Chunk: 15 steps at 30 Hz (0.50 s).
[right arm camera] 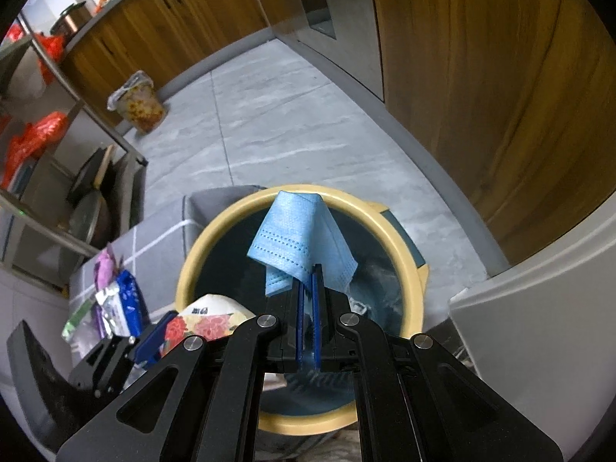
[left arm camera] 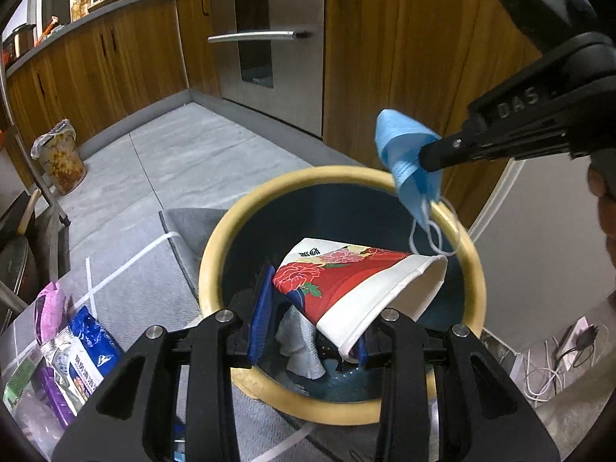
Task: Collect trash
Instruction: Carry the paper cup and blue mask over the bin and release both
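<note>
Grippers over yellow-rimmed bin point(left arm camera: 215, 238): left gripper point(left arm camera: 308, 308) clamped on floral paper cup point(left arm camera: 358, 285), right gripper point(right arm camera: 307, 269) pinching blue face mask point(right arm camera: 296, 238) above rim.

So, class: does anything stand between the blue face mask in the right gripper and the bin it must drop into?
Nothing visible does. The right gripper holds the face mask above the open bin. The paper cup in the left gripper sits off to the mask's side, not beneath it.
</note>
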{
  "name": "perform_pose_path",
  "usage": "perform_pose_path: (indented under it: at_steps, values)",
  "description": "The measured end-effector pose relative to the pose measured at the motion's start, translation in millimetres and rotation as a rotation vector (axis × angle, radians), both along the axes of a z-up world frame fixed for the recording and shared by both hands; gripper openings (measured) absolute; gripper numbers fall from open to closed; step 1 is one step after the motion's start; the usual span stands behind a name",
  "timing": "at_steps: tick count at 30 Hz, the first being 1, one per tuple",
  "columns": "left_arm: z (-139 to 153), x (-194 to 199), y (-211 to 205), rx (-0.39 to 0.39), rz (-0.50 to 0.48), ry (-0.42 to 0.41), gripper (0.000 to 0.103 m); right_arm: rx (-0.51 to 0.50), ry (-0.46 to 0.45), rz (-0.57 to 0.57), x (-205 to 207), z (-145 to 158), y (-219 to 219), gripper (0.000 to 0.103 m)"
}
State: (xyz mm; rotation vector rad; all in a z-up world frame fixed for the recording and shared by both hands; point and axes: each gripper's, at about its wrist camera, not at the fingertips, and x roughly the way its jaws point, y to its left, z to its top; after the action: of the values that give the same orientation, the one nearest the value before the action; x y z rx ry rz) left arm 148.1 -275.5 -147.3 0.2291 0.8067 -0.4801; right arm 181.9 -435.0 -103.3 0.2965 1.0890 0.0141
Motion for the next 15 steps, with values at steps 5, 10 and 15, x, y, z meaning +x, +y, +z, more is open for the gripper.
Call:
perform_pose_path:
  at_steps: [5, 10, 15]
  values:
    - [-7.2, 2.1, -6.4, 0.021, -0.011, 0.001, 0.034, -0.010, 0.015, -0.002, 2.1, -3.1, 0.9, 0.005]
    - [-8.4, 2.7, -4.4, 0.030, -0.005, 0.000, 0.040, -0.018, 0.005, 0.000, 4.2, -0.9, 3.3, 0.005]
    - [-7.8, -0.7, -0.9, 0.030, 0.006, -0.006, 0.052, -0.021, -0.014, 0.001, 3.6, 2.5, 5.4, 0.011]
